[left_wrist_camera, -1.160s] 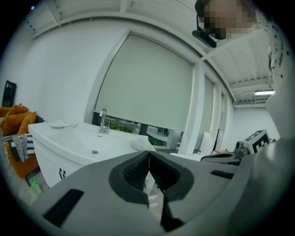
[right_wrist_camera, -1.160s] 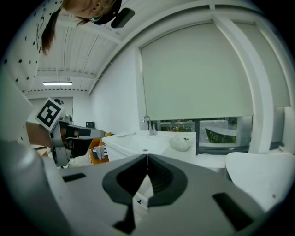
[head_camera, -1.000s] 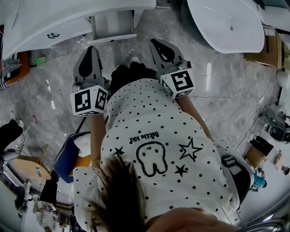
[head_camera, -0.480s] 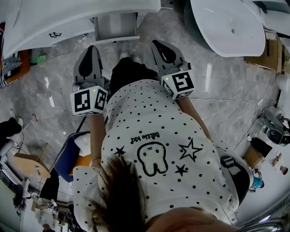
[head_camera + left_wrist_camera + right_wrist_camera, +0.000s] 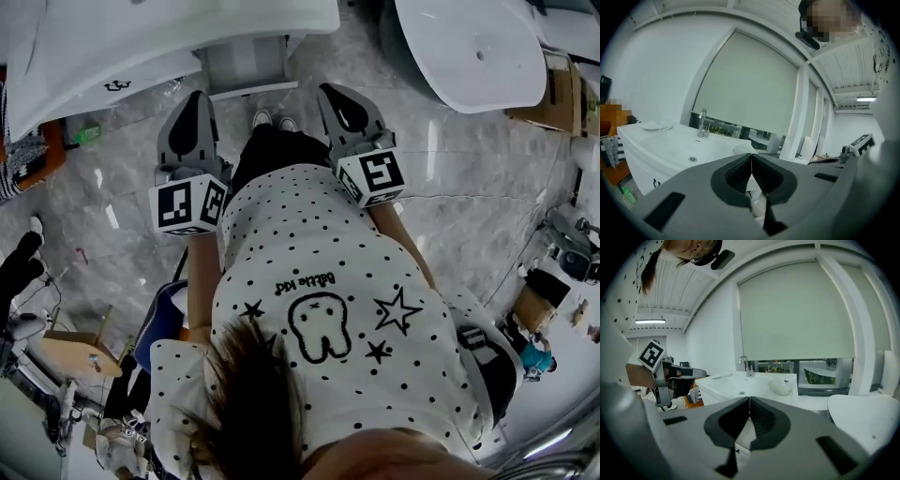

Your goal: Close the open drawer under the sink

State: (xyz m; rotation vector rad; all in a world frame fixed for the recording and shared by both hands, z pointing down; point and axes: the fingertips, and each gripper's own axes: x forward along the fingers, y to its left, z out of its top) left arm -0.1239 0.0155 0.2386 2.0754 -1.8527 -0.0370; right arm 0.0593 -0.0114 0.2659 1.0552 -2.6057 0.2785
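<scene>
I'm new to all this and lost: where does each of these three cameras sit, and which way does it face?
Head view: on the person's head, looking steeply down over the dotted shirt at the left gripper, right gripper and open drawer.
Left gripper view: on the left gripper, looking along its shut jaws at the sink; the dotted shirt shows at right.
Right gripper view: on the right gripper, looking along its shut jaws at the sink; hair and the left gripper show at left.
Shared: both gripper views show the faucet.
</scene>
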